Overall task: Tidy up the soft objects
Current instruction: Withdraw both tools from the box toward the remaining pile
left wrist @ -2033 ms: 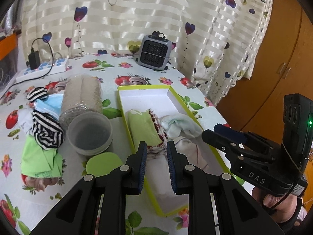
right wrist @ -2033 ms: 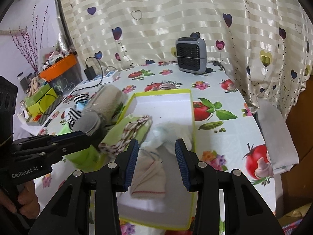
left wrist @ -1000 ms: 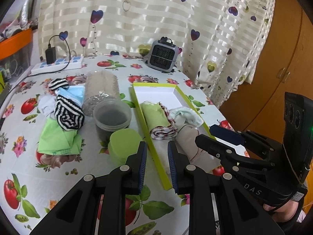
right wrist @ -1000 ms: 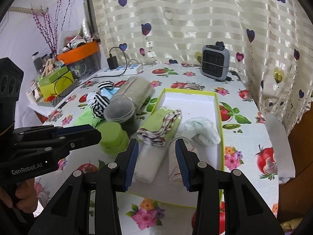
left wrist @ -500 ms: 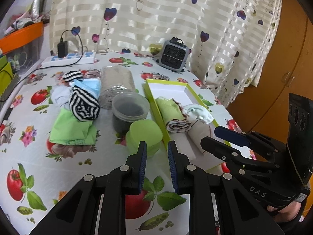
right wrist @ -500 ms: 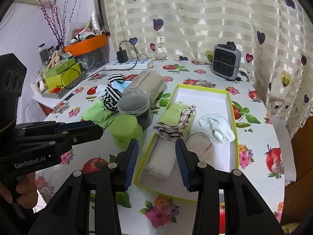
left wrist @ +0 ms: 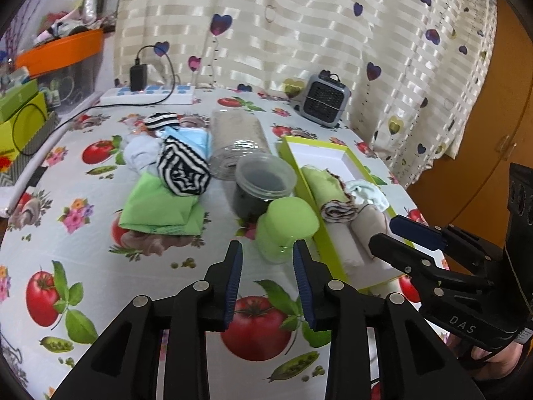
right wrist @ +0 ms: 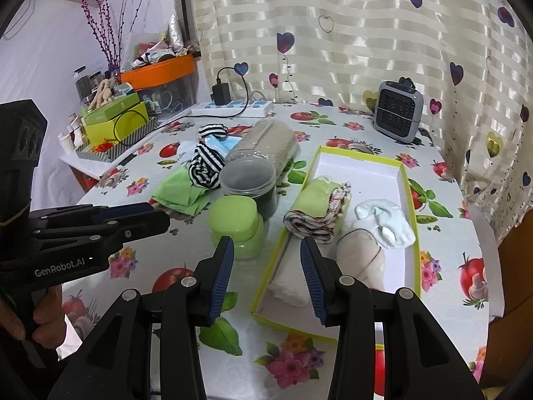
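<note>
Green-lidded jar (left wrist: 283, 230) at 12 o'clock of left gripper (left wrist: 268, 263), jaws opening, nothing held; right gripper (right wrist: 266, 260) also opening, empty, over yellow-green box (right wrist: 408, 183) edge.

Rolled cloths are lying inside the lime-edged white box (right wrist: 404, 180) — a green roll with patterned trim (right wrist: 319, 205), a beige bundle (right wrist: 361, 253), a white sock (right wrist: 386, 221). A striped sock (left wrist: 183, 168) is resting on a folded green cloth (left wrist: 160, 210) — outside the box.
</note>
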### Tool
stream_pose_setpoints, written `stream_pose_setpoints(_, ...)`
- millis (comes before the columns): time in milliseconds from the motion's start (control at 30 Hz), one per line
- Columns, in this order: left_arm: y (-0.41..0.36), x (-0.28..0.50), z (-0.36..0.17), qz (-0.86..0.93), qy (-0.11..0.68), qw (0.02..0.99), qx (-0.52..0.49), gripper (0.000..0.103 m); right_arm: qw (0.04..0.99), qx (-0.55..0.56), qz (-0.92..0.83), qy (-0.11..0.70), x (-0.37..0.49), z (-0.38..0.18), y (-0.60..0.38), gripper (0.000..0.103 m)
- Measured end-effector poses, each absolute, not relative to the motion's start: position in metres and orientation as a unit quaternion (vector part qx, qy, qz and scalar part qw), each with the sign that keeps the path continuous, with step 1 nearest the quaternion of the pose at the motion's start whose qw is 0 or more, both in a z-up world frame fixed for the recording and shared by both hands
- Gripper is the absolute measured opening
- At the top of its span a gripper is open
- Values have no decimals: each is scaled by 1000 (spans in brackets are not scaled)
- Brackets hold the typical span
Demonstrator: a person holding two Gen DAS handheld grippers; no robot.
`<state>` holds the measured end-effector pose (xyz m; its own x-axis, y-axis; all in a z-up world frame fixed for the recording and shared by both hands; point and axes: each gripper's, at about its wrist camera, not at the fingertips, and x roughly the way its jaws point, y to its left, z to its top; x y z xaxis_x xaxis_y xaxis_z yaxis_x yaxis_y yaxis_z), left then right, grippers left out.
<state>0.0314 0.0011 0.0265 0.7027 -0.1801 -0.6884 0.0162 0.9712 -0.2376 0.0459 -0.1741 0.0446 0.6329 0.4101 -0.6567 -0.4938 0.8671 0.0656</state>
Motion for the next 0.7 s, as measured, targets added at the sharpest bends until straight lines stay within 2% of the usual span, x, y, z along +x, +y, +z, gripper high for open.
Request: stream_pose_setpoints(700, 67, 26, 12, 6, 385, 910, -152, 37, 893, -79, 275, 348, 41, 44, -145, 43)
